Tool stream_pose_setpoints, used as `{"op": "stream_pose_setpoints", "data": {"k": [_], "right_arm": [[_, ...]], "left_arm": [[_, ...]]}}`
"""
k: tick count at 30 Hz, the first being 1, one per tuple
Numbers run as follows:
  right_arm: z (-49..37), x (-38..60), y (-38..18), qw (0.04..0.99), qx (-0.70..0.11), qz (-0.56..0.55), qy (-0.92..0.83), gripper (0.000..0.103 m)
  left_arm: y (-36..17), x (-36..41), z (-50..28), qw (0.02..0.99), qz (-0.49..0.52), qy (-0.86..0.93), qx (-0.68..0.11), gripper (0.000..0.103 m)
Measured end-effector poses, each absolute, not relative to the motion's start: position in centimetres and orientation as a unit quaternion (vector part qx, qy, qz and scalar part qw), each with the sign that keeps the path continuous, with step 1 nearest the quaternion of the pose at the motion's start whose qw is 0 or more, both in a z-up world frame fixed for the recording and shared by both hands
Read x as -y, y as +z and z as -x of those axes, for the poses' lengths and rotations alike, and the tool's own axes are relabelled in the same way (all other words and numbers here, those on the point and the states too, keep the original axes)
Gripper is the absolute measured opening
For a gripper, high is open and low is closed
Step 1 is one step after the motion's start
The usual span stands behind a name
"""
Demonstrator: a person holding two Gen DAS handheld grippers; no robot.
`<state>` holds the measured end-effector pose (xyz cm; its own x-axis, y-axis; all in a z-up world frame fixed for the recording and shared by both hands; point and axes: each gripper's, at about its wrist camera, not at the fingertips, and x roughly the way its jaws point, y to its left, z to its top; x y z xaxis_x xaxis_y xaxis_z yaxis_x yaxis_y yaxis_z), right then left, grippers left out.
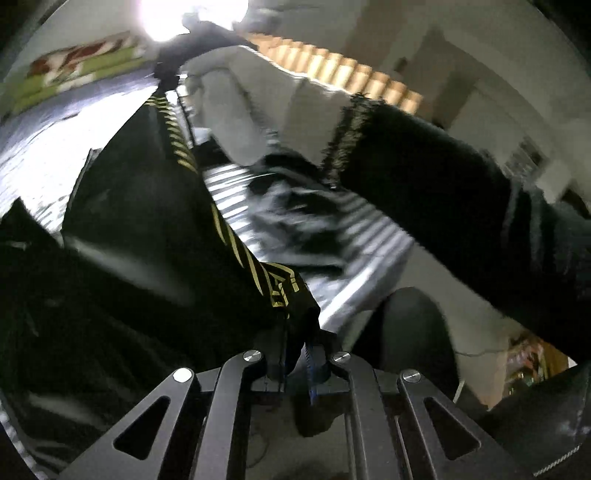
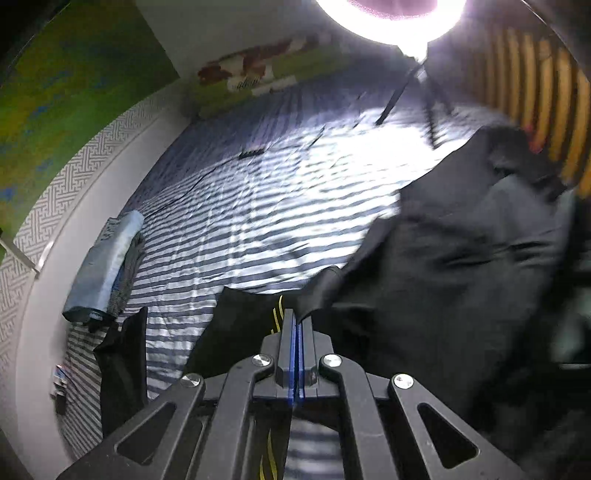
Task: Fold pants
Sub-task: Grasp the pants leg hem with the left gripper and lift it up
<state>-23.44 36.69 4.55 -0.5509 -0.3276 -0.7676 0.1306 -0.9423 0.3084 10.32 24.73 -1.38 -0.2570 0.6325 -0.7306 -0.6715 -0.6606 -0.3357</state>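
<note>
Left wrist view: left gripper (image 1: pixel 295 332) clamped on the black pants (image 1: pixel 147 206), at an edge printed with yellow stripes and lettering. Cloth runs taut from the jaws up to the far top of the frame, where a dark shape, blurred, seems to hold the other end; likely the other gripper, cannot confirm. A dark-sleeved arm (image 1: pixel 461 192) crosses the right side. Frame is motion-blurred.

Right wrist view: right gripper (image 2: pixel 297 325) pinched tight, blue pads together, a thin edge of the same black fabric caught between them, yellow stitching just beside. The bulk of the pants mounds to the right, lying on the bed.

Step, as I judge it: garment lifted and stretched between both grips, early in the fold, before laying out flat. Next move calls for keeping tension, lowering the cloth onto the open sheet and aligning the legs without letting either edge slip.

Surface: blue-and-white striped bedsheet (image 2: pixel 240 229), rumpled, strongly lit by a lamp (image 2: pixel 391 14) overhead. A folded light-blue garment (image 2: pixel 103 266) sits near the left edge, a separate dark cloth (image 2: pixel 122 365) below it. Green patterned wall (image 2: pixel 66 85) behind; slatted wooden headboard (image 2: pixel 554 110) at right.
</note>
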Motion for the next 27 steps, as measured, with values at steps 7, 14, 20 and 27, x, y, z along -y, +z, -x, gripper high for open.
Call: {"op": "stream_pose_setpoints", "data": {"k": [7,14,20,27], "right_arm": [[20.5,-42.3,6.9,0.083,0.082,-0.442,-0.890,0.001],[19.9,-39.0,8.1,0.098,0.070,-0.432,-0.894,0.001],[19.2,-28.8,9.5,0.156,0.016,-0.418,-0.895,0.001],[17.9,-15.8,6.7,0.206,-0.050,-0.433,-0.876,0.001]], "left_arm": [[-1.1,-26.9,-11.6,0.438,0.444,0.782,-0.006,0.007],[-1.7,-18.8,-12.1,0.382,0.446,0.808,0.053,0.007],[-4.0,-9.4,-13.2,0.305,0.451,0.831,0.112,0.007],[-8.6,-1.8,-14.4,0.237,0.470,0.833,0.171,0.007]]}}
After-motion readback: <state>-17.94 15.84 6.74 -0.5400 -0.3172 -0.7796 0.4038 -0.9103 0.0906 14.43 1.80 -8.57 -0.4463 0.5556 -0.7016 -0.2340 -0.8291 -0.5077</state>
